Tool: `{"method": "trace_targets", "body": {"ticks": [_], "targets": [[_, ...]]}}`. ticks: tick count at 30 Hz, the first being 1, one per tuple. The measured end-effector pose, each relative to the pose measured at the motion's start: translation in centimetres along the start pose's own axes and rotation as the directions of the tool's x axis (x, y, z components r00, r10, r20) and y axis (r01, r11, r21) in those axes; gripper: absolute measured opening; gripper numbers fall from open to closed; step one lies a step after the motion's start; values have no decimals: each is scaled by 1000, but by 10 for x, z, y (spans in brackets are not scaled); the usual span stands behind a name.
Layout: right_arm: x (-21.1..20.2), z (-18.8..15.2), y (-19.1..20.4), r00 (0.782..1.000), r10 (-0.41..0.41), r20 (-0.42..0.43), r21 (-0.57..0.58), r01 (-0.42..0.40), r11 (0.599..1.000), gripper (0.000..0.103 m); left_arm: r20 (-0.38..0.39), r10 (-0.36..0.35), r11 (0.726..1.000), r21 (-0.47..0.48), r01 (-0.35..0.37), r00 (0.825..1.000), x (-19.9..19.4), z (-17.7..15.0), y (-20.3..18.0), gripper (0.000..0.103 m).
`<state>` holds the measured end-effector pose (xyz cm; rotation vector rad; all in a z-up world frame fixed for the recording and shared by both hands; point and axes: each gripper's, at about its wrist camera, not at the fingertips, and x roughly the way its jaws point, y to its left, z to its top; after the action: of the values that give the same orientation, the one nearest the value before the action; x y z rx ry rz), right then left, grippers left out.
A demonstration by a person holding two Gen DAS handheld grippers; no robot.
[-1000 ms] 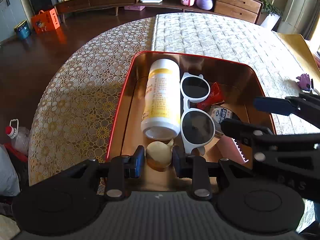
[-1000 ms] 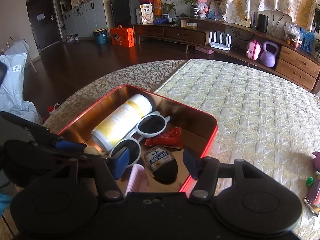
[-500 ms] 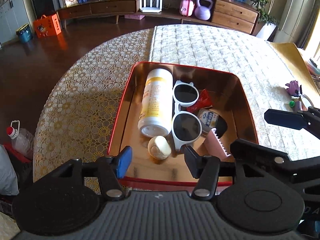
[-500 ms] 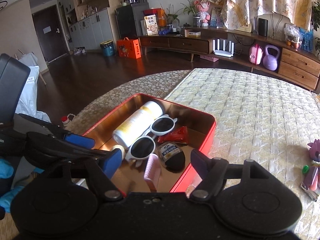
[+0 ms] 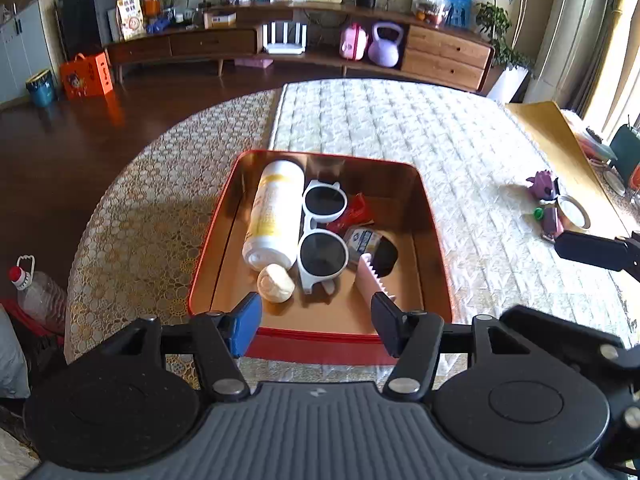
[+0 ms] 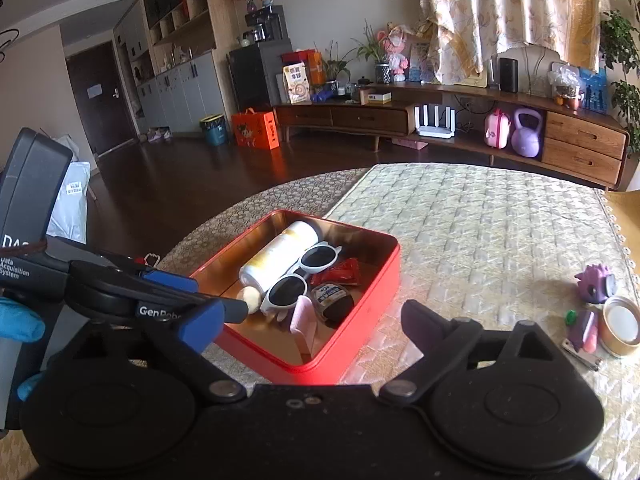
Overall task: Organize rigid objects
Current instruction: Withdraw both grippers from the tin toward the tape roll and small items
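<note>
A red tin (image 5: 208, 240) holds a white and yellow bottle (image 5: 276, 212), white sunglasses (image 5: 324, 236), a red packet (image 5: 352, 212), a black pouch (image 5: 372, 242), a pink comb (image 5: 372, 280) and a small cream round piece (image 5: 276, 289). My left gripper (image 5: 316, 320) hangs above the tin's near rim. Its jaws are opening with nothing between them, and the cream piece lies just past its tips. My right gripper (image 6: 312, 320) is back from the tin (image 6: 360, 320), jaws opening wide and empty. The left gripper (image 6: 212, 294) shows at the tin's left end.
On the cloth right of the tin lie a purple toy (image 6: 596, 284), a tape roll (image 6: 620, 320), a small purple and pink item (image 6: 584, 326) and a nail clipper (image 6: 580, 354). The round table's edge (image 5: 92, 220) drops to dark floor on the left.
My left gripper let go of the cream piece, which now lies in the tin. Both grippers opened wider and drew back and up from the tin.
</note>
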<state>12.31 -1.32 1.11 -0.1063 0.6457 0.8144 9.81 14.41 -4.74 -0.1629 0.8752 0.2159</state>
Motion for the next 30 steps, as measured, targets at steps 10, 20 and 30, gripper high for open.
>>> {"method": "trace_targets", "body": {"ticks": [10,20,30], "targets": [[-42,-22,-33,997,-70,40,90,66,994,103,50,-49,998,27,48,998,-14,-7,-35,73],[-73,-45,-94,977,-207,54,204,192,960,103,78,-136,988,78,130,988,-10,-6,-92,82],[-87,-56,-152,947,-320,37,221,304,927,103,71,-187,976,129,177,980,11,1,-151,83]]}}
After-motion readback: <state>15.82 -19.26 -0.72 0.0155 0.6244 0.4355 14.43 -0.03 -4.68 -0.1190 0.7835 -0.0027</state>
